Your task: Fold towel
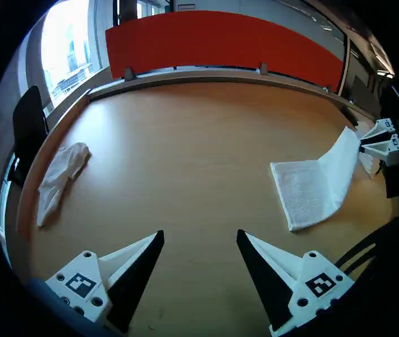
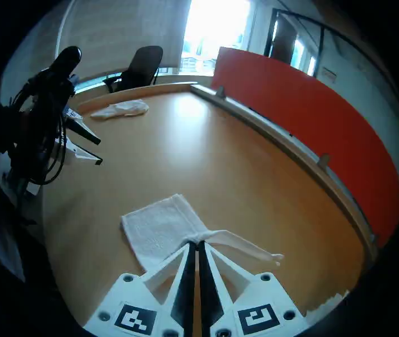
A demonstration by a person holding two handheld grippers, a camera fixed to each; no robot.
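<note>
A white towel (image 1: 310,191) lies on the wooden table (image 1: 199,146) at the right of the left gripper view, its far edge lifted. My right gripper (image 1: 363,149) holds that raised edge. In the right gripper view the towel (image 2: 157,227) lies flat just ahead, and my right gripper (image 2: 197,246) is shut on its near edge, with a strip of cloth trailing off to the right. My left gripper (image 1: 200,236) hovers open over bare table, well left of the towel, with nothing between its fingers. It also appears at the left (image 2: 100,151), held by a hand.
A second, crumpled white towel (image 1: 59,174) (image 2: 120,109) lies near the table's far corner. A red partition (image 1: 221,42) (image 2: 322,129) runs along the table's back edge. A black chair (image 2: 140,64) stands by the window.
</note>
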